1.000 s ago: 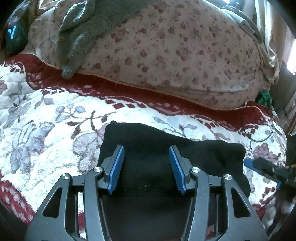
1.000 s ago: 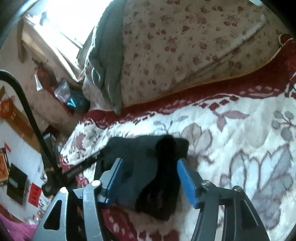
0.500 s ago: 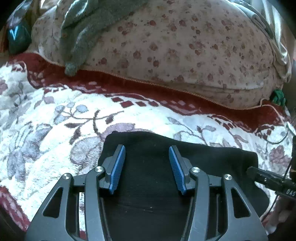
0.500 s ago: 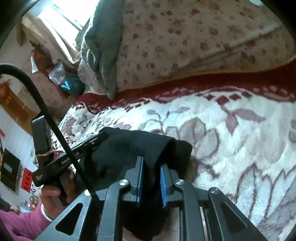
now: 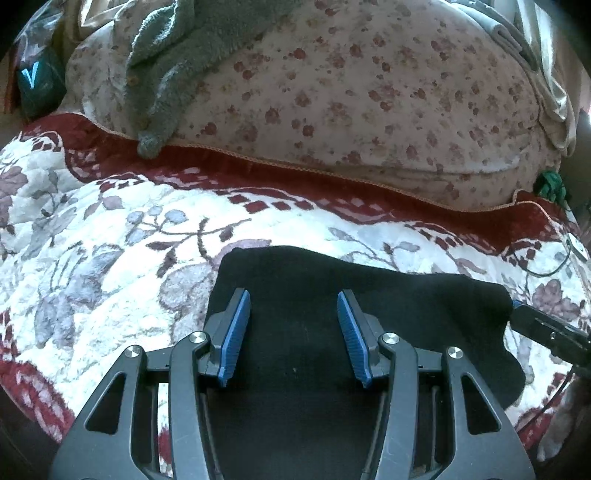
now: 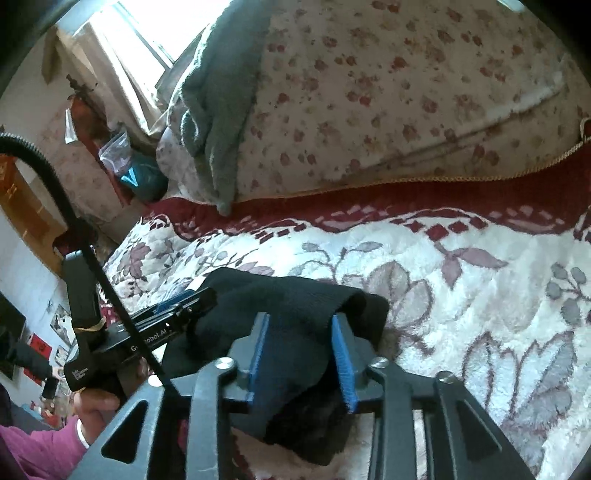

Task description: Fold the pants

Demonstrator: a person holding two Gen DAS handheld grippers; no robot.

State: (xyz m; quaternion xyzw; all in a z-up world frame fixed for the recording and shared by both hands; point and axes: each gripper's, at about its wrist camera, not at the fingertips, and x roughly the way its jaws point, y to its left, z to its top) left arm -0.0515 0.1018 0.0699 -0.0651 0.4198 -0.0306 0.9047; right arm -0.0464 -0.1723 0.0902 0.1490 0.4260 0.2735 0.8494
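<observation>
Black pants (image 5: pixel 369 306) lie folded into a compact dark slab on the white and red floral blanket (image 5: pixel 110 240). My left gripper (image 5: pixel 293 310) hovers open over the slab's left half with only flat cloth under its blue pads. At the slab's right end, my right gripper (image 6: pixel 300 336) has its jaws opening around a thick fold of the pants (image 6: pixel 295 306); the cloth sits slack between the blue pads. The right gripper's tip (image 5: pixel 543 328) shows at the pants' right edge in the left wrist view. A hand in a pink sleeve (image 6: pixel 92 410) holds the left gripper (image 6: pixel 173 317).
A bulky flower-print duvet (image 5: pixel 369 92) rises behind the blanket with a grey fleecy garment (image 5: pixel 177 66) draped on it. A thin cable (image 5: pixel 543 271) and something green (image 5: pixel 550 184) lie at the far right. A bright window (image 6: pixel 147 26) and clutter fill the left.
The right gripper closed tightly on the pants' fold, then its pads spread apart again. The fold now lies a little further right. The left gripper kept still and open.
</observation>
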